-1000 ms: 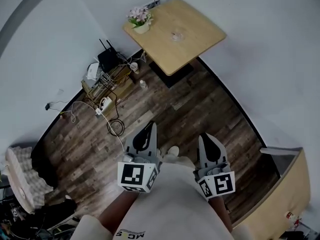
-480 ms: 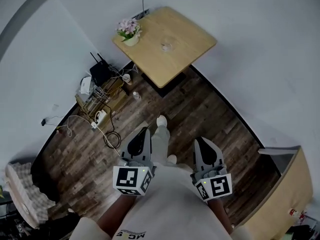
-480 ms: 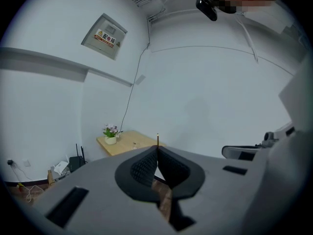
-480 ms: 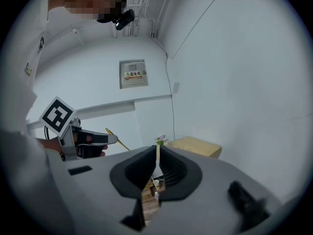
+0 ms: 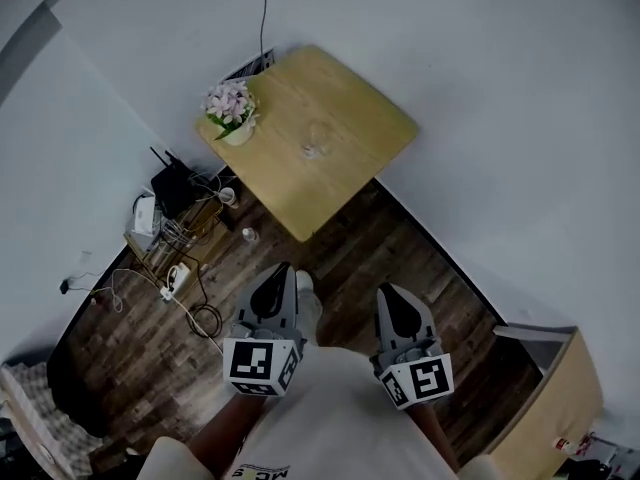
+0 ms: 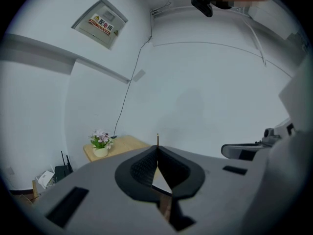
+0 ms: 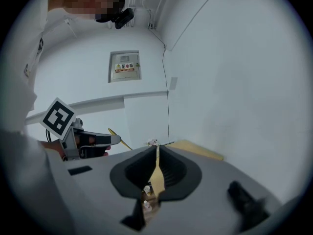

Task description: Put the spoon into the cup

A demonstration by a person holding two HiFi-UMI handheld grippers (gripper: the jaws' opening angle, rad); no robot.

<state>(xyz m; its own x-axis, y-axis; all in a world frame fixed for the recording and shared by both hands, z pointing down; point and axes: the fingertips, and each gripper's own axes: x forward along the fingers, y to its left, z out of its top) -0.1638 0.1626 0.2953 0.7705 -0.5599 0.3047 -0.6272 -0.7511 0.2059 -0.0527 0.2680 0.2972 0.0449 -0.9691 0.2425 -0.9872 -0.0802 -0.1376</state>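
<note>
1. Spoon [image 7: 119, 139]: a thin yellowish stick, which I take for its handle, juts from the tip of the left gripper [image 6: 157, 150], whose jaws are pressed together on it.
2. Right gripper [image 7: 156, 150]: its jaws meet with nothing between them. It hangs beside the left one, probably as a spare hand.
3. Cup [image 5: 313, 149]: a small clear glass on the table [image 5: 375, 118], near the flowers [image 5: 229, 106] and well apart from the 2 grippers.
4. Both grippers are held low and close to the body, pointing toward the table. I judge the spoon is only being carried and the placing step has not begun.
5. The head view does not show the spoon, and no view shows its bowl end. The cup is too small and clear to tell whether its mouth is free. Neither gripper view shows the cup.
</note>
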